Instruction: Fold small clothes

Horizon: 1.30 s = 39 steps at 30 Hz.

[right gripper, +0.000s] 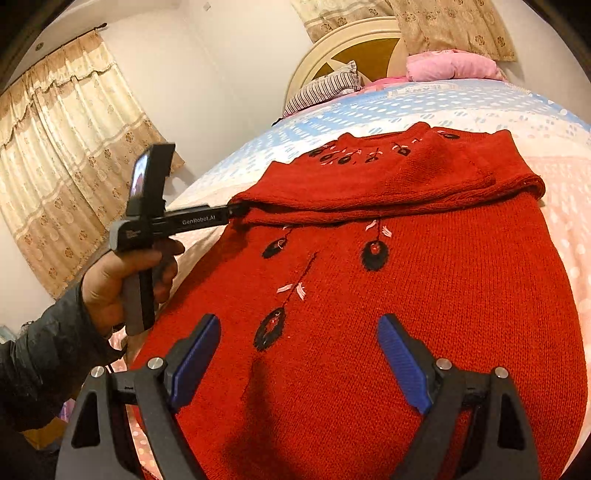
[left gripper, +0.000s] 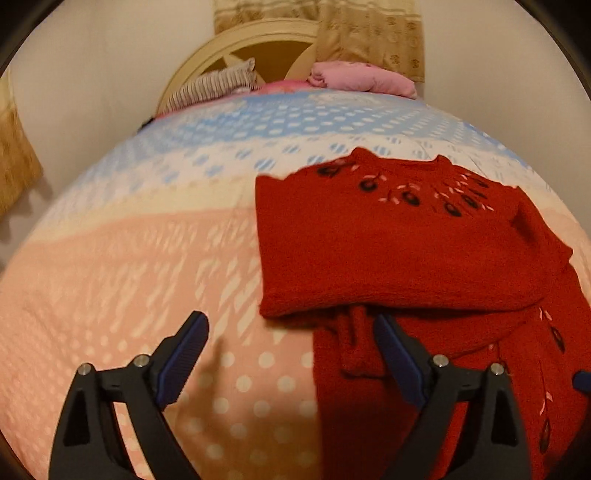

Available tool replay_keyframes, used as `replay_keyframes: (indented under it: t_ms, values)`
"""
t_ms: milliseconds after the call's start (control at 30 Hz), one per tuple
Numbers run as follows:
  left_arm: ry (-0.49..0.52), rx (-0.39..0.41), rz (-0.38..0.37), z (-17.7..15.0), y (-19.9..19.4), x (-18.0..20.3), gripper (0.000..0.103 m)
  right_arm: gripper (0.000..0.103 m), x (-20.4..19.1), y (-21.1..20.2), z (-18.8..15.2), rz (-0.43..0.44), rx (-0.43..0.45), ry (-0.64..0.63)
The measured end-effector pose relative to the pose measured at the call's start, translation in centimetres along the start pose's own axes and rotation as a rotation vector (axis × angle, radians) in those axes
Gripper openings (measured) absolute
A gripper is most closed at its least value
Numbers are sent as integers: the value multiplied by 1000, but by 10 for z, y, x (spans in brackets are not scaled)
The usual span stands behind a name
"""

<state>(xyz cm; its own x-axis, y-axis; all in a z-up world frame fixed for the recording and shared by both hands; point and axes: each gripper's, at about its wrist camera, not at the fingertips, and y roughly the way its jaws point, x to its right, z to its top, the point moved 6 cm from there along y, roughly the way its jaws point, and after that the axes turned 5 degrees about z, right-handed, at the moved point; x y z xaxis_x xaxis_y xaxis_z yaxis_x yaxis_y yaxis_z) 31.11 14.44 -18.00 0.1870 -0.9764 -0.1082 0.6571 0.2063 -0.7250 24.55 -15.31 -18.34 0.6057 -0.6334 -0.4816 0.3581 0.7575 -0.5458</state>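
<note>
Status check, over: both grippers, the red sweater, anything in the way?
Left gripper open, empty. Right gripper open above red sweater, one fold laid over. Nothing blocking on bedspread.

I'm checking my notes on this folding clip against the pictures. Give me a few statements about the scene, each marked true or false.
1. The sweater is red. True.
2. The sweater lies on a bare wooden floor. False: it lies on a dotted bedspread.
3. The right gripper is open, holding nothing. True.
4. The left gripper is clamped shut on a sleeve. False: its jaws stand open.
5. A pink pillow lies near the headboard. True.
</note>
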Motion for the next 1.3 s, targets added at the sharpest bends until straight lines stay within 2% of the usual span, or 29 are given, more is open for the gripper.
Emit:
replay_keyframes:
  t_ms: [67, 133, 233, 367, 467, 500, 533, 567, 700, 733, 767, 800, 833, 967, 1100, 1200, 1300]
  values:
    - [-56, -10, -12, 1, 0, -4, 94, 87, -1, -3, 0, -17, 8, -2]
    - [-69, -4, -7, 1, 2, -9, 95, 87, -2, -9, 3, -51, 8, -5]
    - [-115, -27, -21, -4, 7, -17, 101, 87, -4, -29, 19, -44, 40, 6]
    - [-236, -86, -84, -9, 24, -34, 103, 87, 14, -51, 66, -129, 76, 45]
    - [-247, -88, -97, -11, 25, -34, 103, 85, 43, -48, 100, -182, 79, 89]
    - [-243, -84, -92, -12, 23, -33, 103, 81, 57, -41, 109, -193, 64, 112]
    - [-241, -83, -90, -13, 23, -32, 103, 70, 72, -32, 116, -214, 46, 131]
    - [-241, -85, -92, -13, 24, -32, 103, 64, 81, -26, 119, -234, 33, 140]
    - [-250, -94, -102, -12, 28, -33, 103, 61, 127, 10, 124, -337, -35, 177]
    - [-248, -93, -101, -12, 27, -33, 103, 53, 135, 16, 123, -353, -46, 185]
    - [-248, -94, -102, -12, 28, -33, 103, 37, 141, 19, 120, -364, -54, 195]
    - [-250, -95, -103, -12, 28, -34, 103, 28, 144, 21, 118, -370, -63, 192]
    - [-251, -96, -105, -12, 28, -34, 103, 11, 142, 21, 116, -377, -64, 175]
    - [-250, -96, -105, -12, 28, -34, 103, 1, 118, 0, 117, -355, -22, 96]
    - [-251, -96, -106, -12, 28, -34, 103, 0, 97, -39, 125, -358, 63, 46]
    - [-250, -96, -104, -12, 28, -33, 103, 0, 101, -59, 125, -387, 106, 41]
    - [-250, -95, -105, -13, 28, -34, 103, 1, 111, -56, 121, -354, 86, 84]
